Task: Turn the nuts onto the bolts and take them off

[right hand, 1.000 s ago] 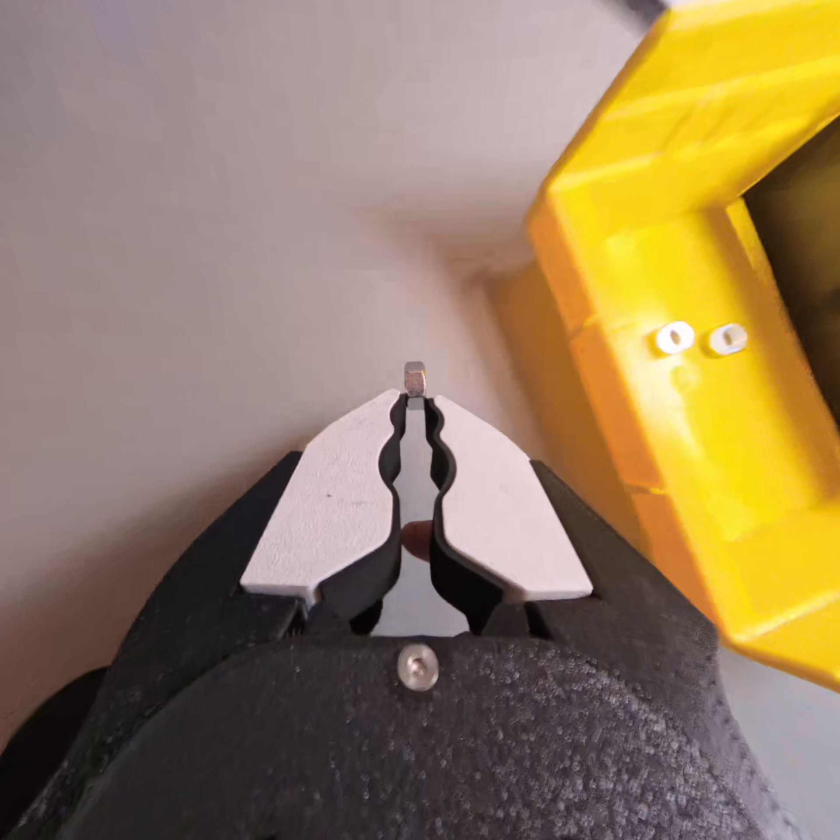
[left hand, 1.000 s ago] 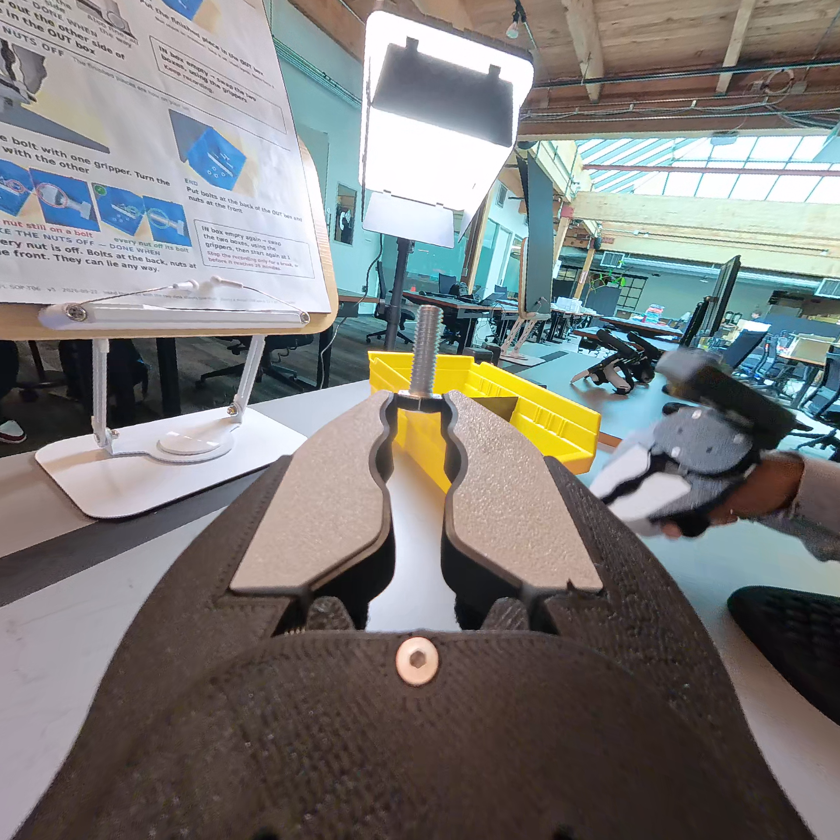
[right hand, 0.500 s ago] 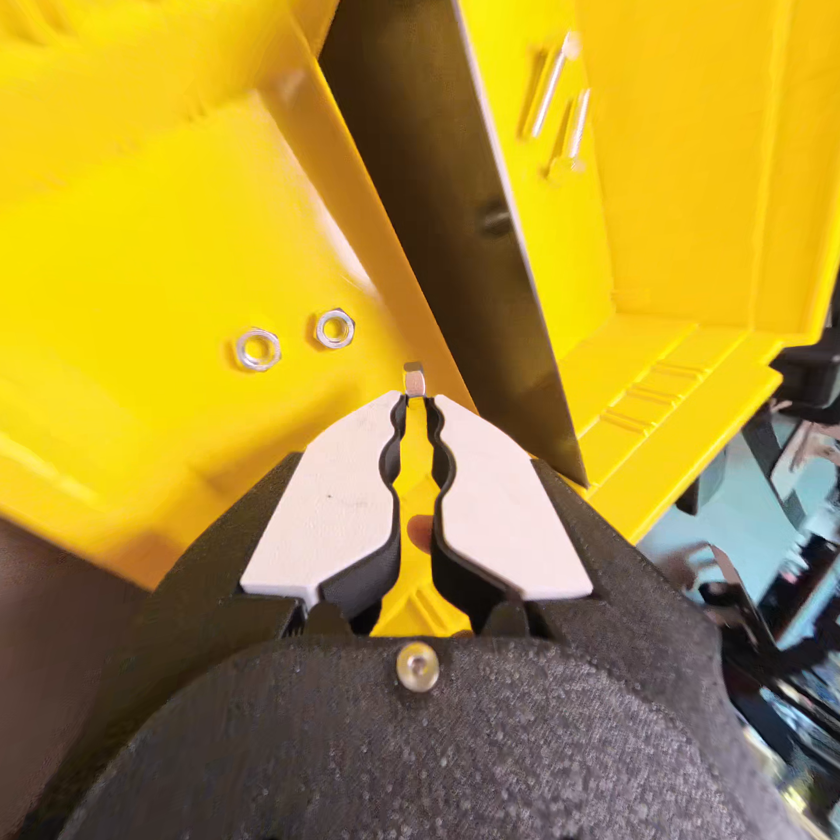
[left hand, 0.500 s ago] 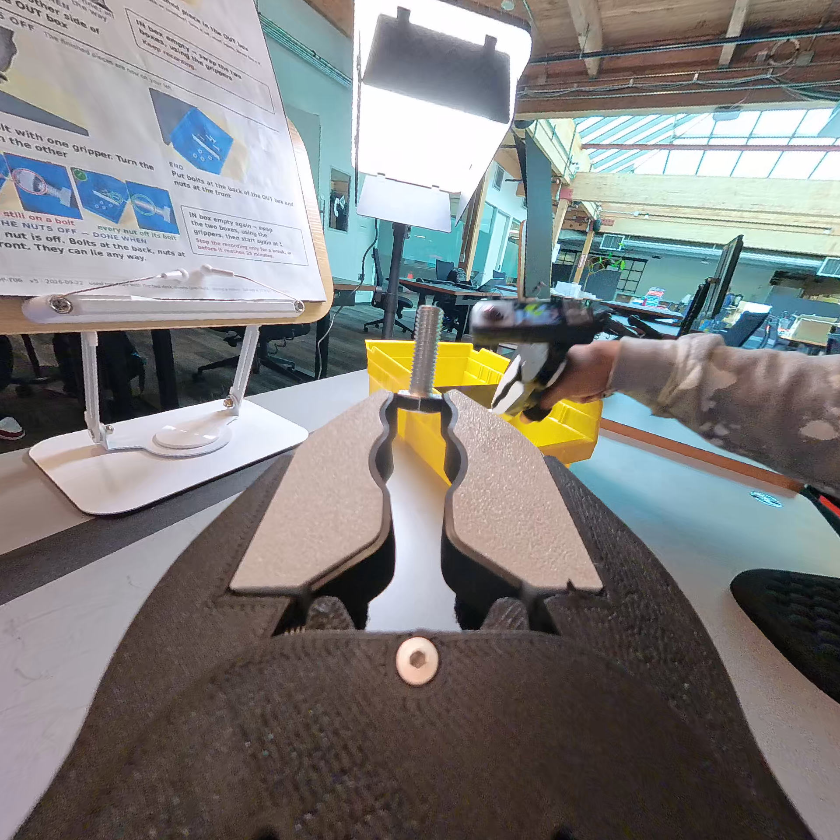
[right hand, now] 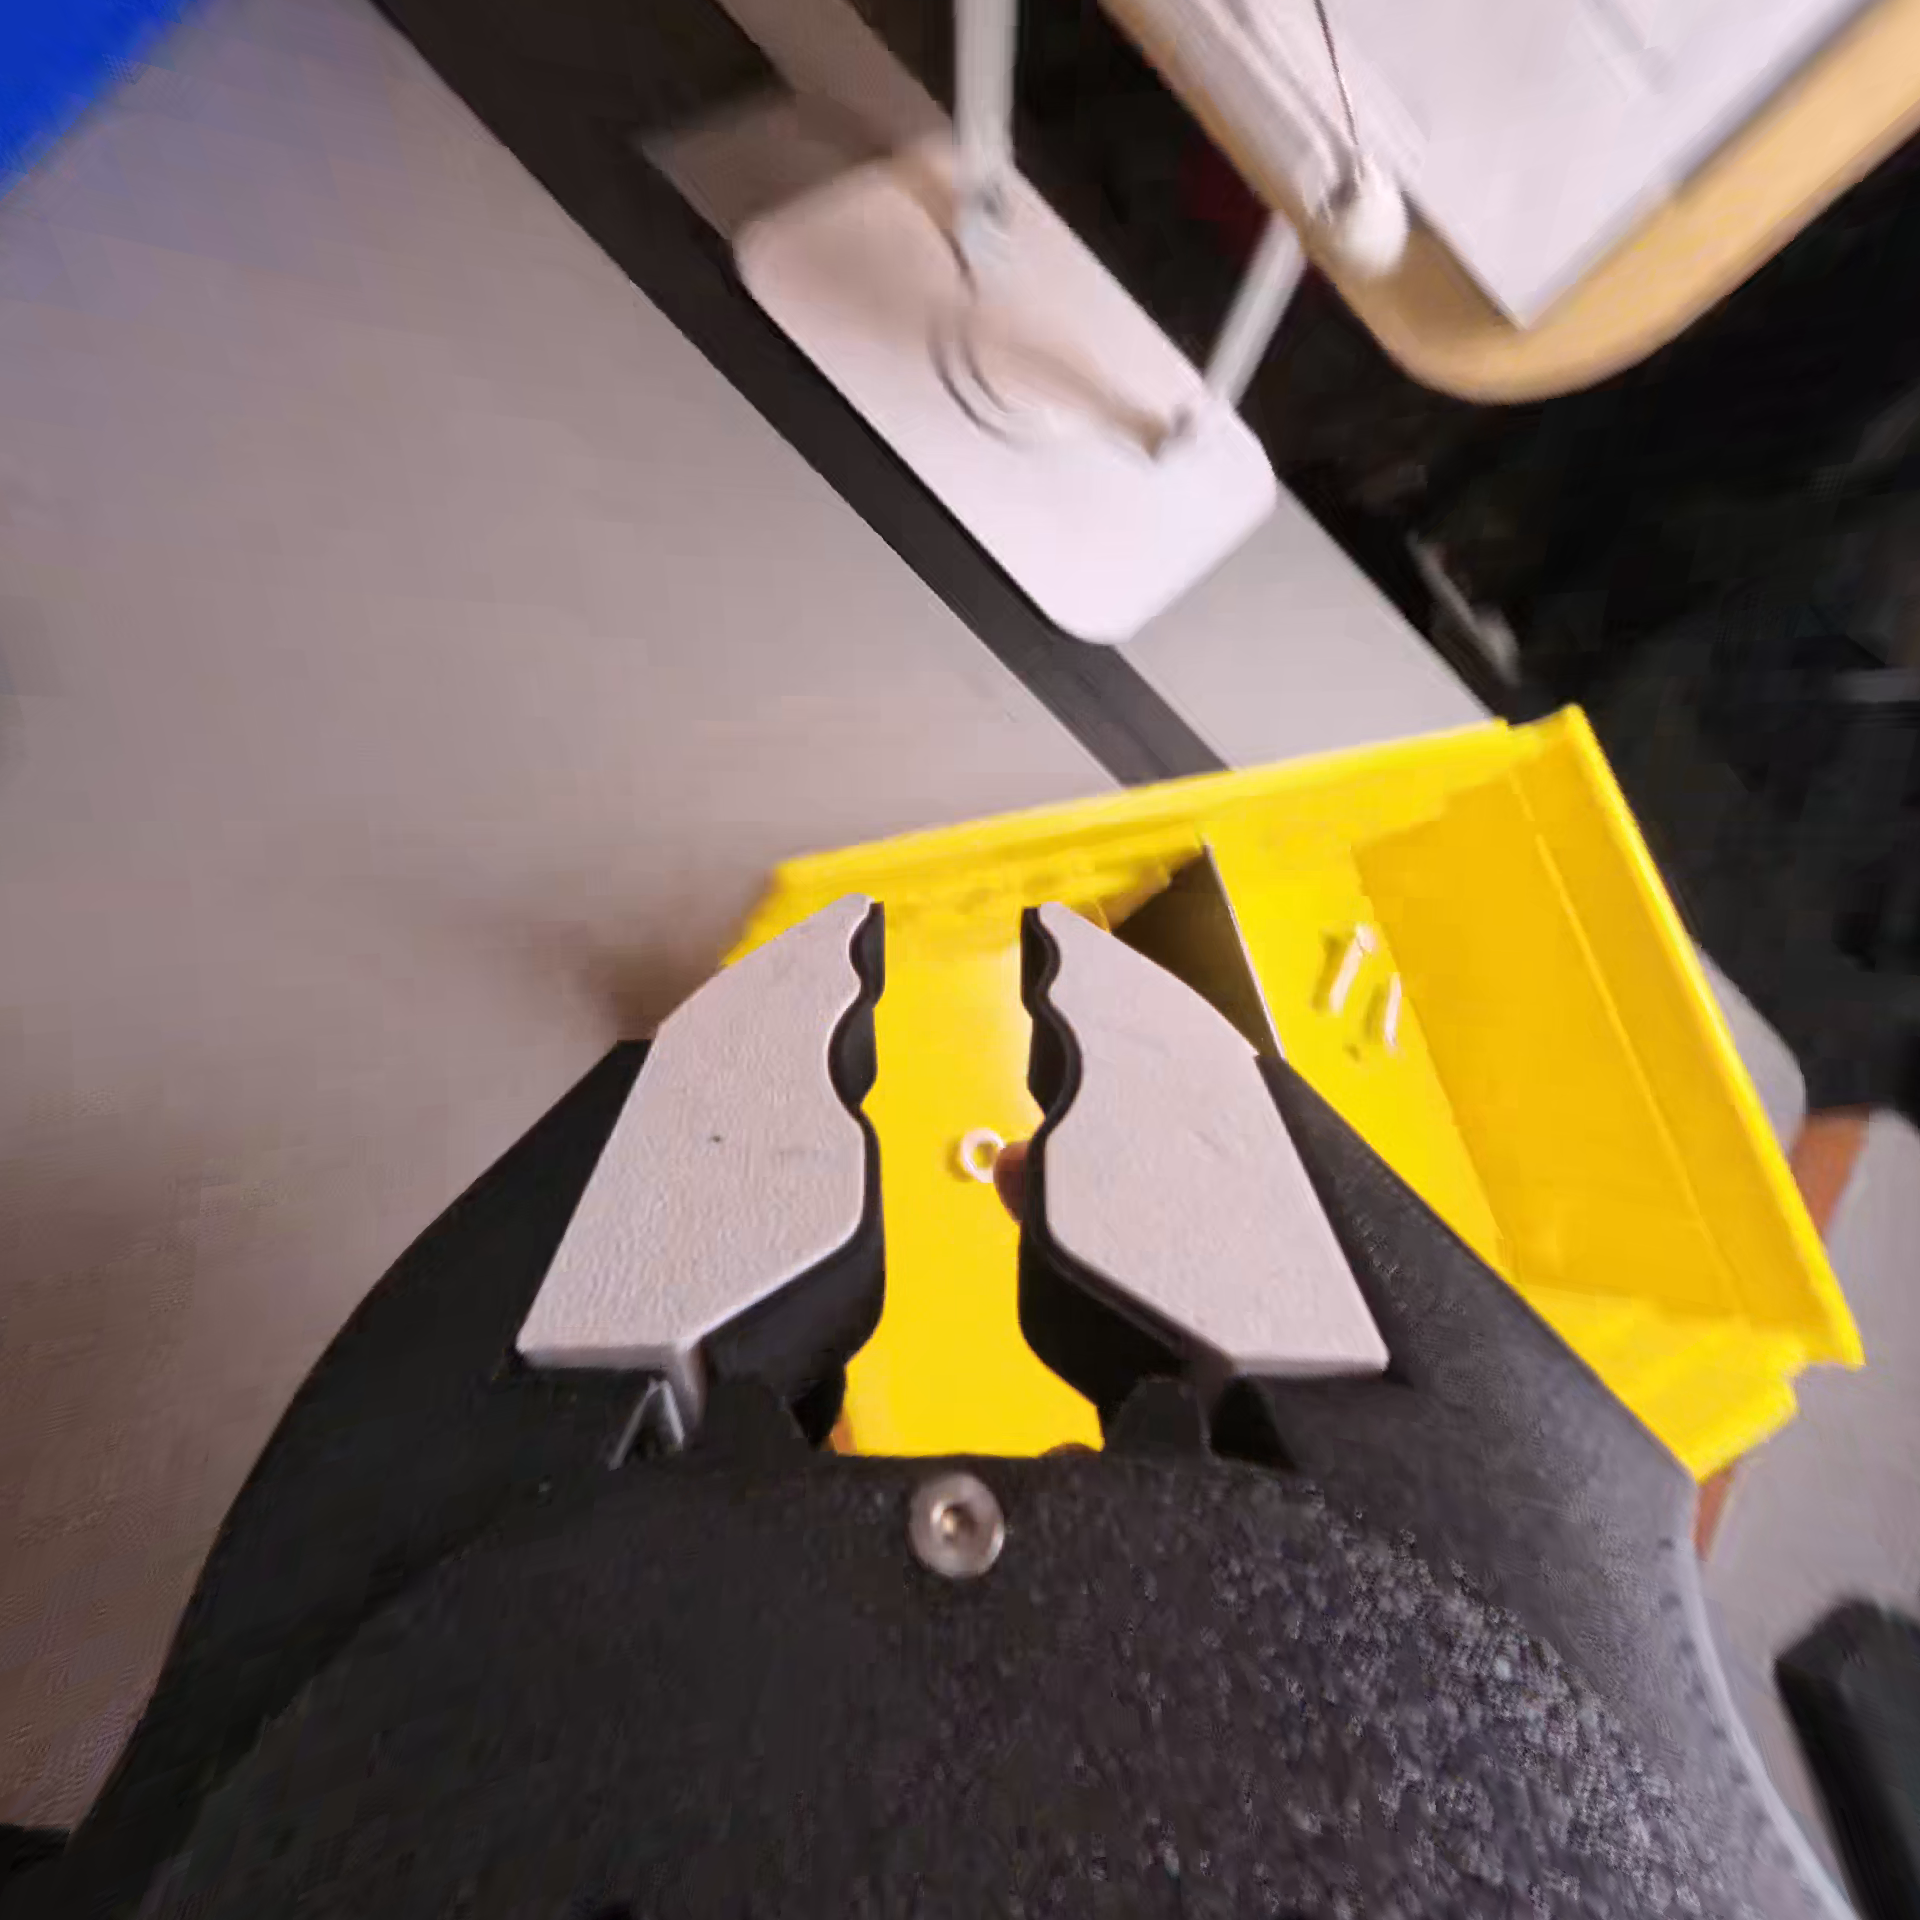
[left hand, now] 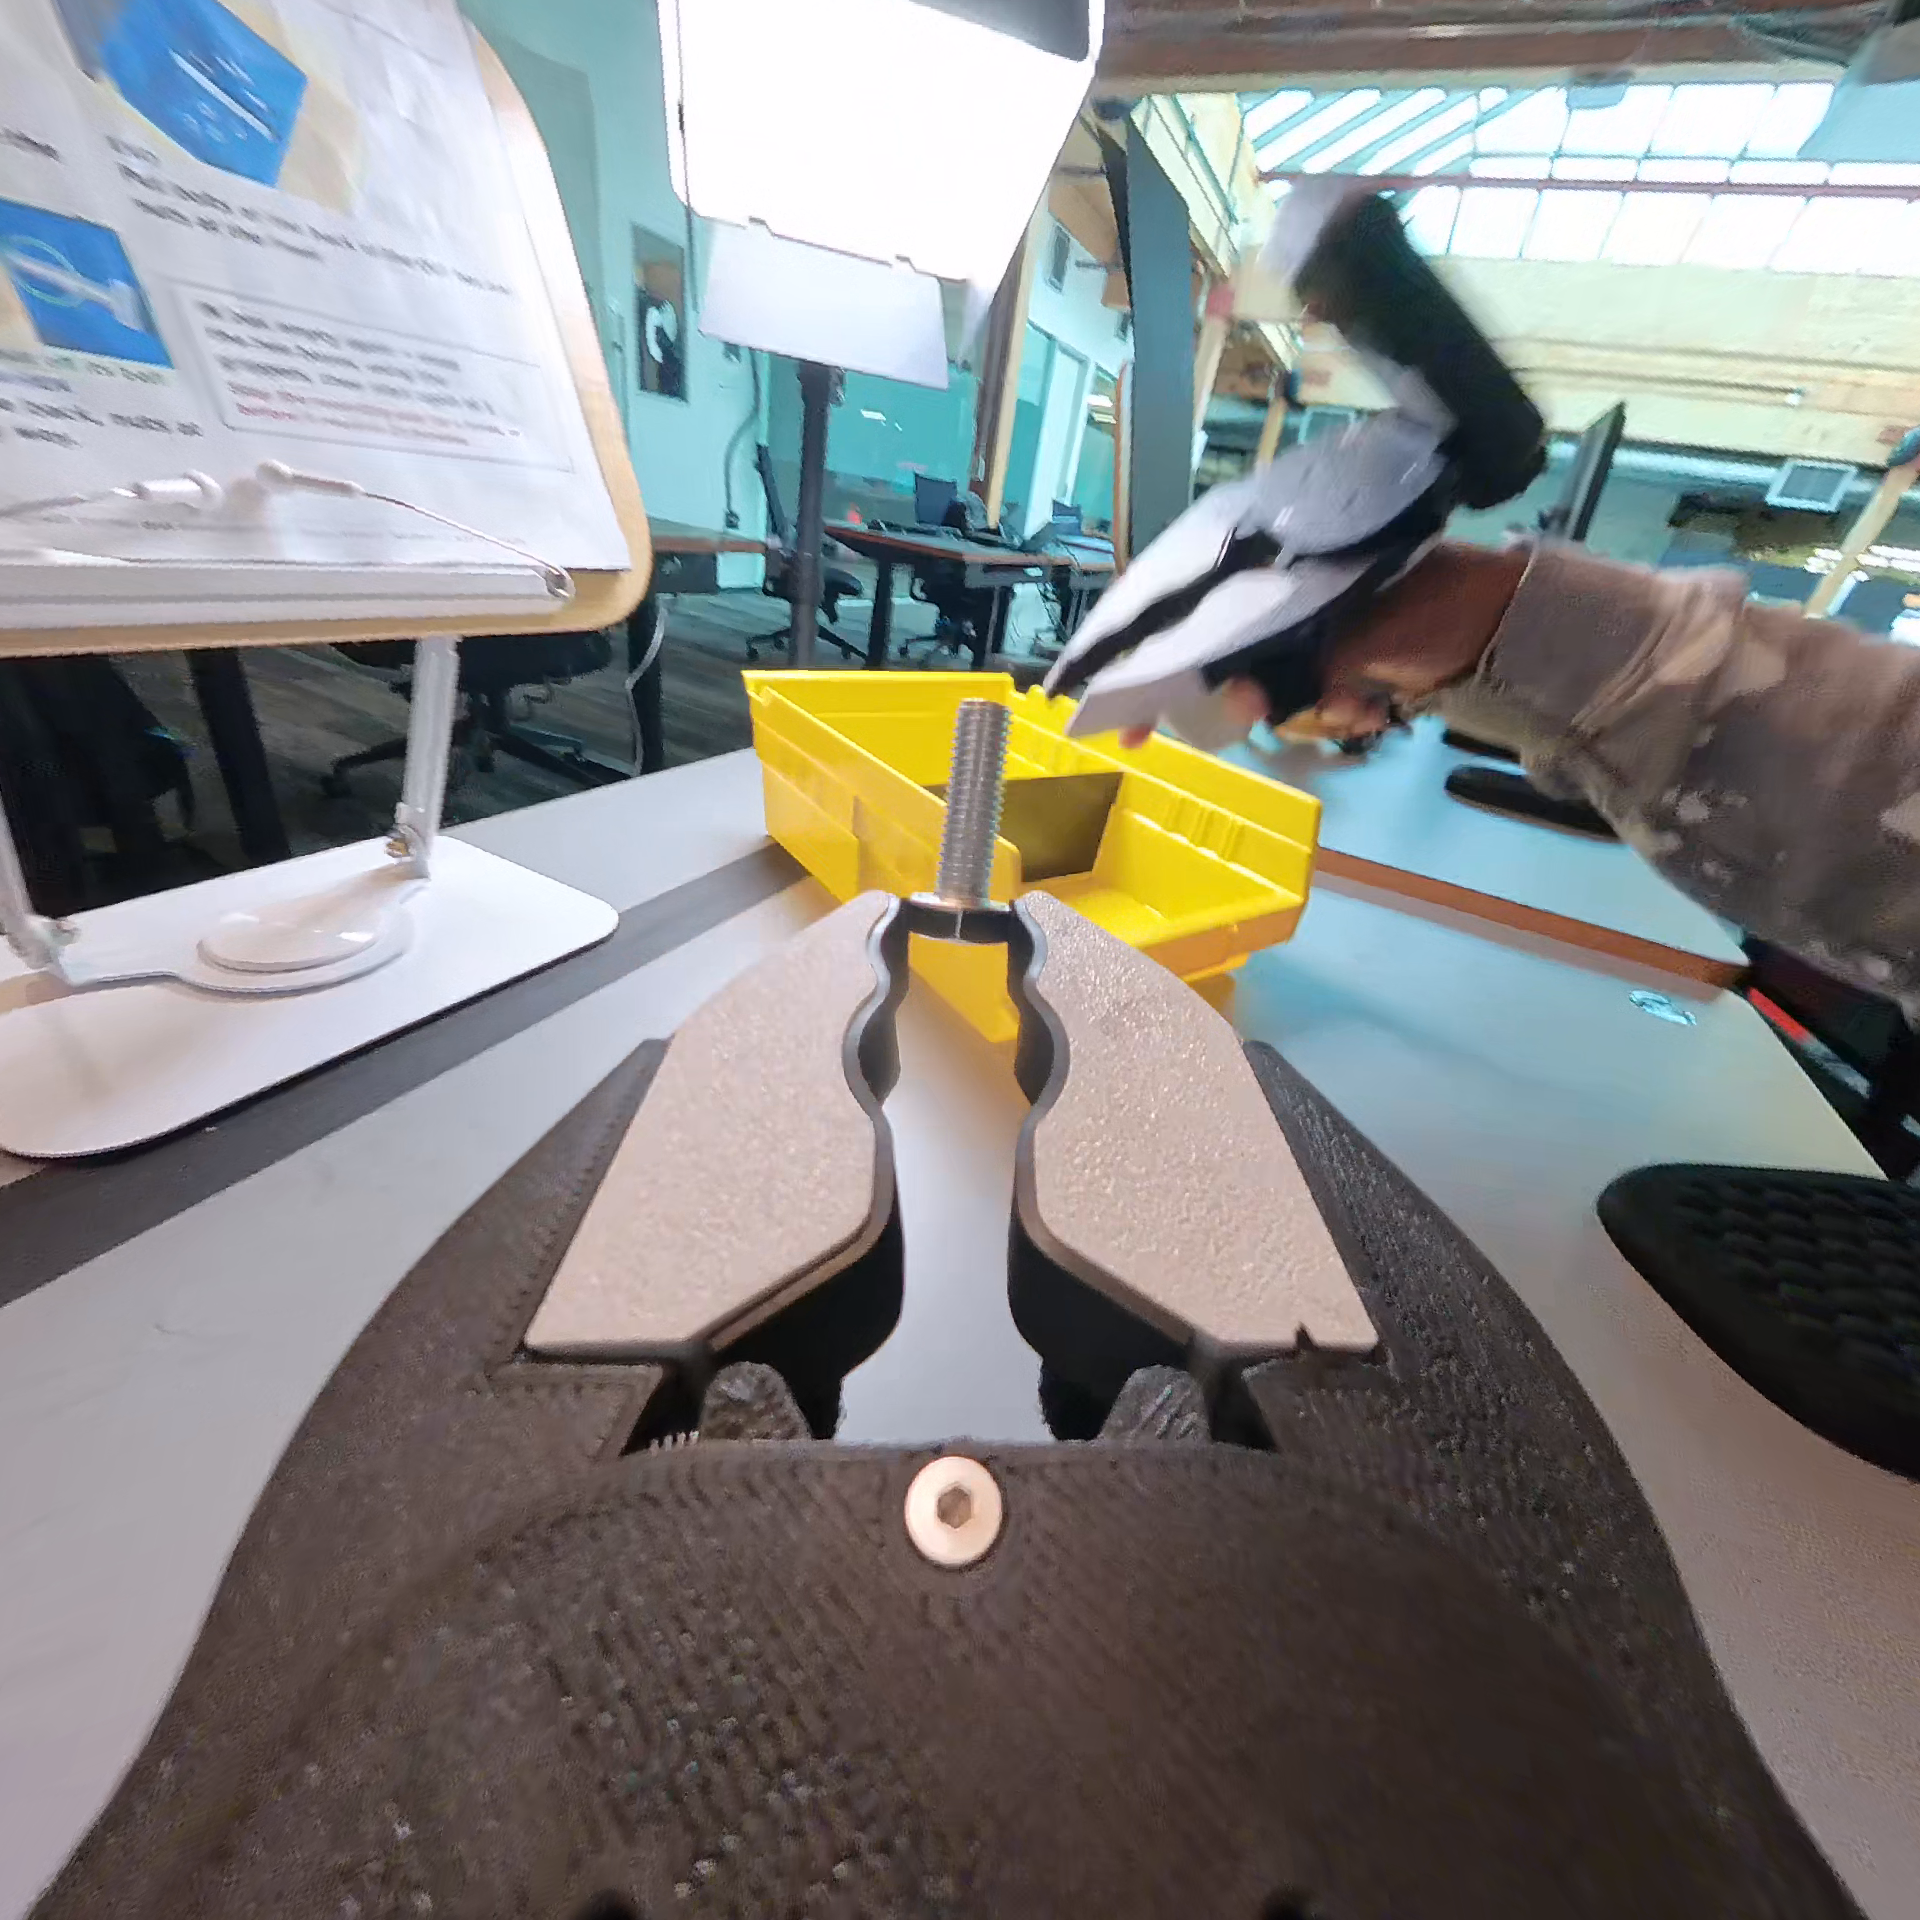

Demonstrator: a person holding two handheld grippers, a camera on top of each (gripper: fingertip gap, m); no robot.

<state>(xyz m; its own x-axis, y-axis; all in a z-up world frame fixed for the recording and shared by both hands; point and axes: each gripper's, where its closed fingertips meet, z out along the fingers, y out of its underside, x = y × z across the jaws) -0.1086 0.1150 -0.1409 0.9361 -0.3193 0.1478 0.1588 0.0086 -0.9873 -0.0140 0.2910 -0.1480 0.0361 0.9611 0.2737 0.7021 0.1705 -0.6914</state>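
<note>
The left gripper (left hand: 958, 920) pinches the bolt (left hand: 971, 805) by its head at frame centre, shank upright, while the spread, empty right gripper (right hand: 953, 914) hangs over the yellow bin (right hand: 1538, 1049) holding a nut (right hand: 980, 1151).

The bolt (left hand: 971, 805) is standing upright, its silver threaded shaft pointing up and its hex head being clamped between the tips of the left gripper (left hand: 958, 923). No nut is sitting on its thread. In the right wrist view, one small silver nut (right hand: 980, 1151) is lying flat on the floor of the front compartment of the yellow bin (right hand: 1558, 1049). Behind the dark divider, some more bolts (right hand: 1361, 987) are lying in the back compartment, blurred, so their number is not clear.
</note>
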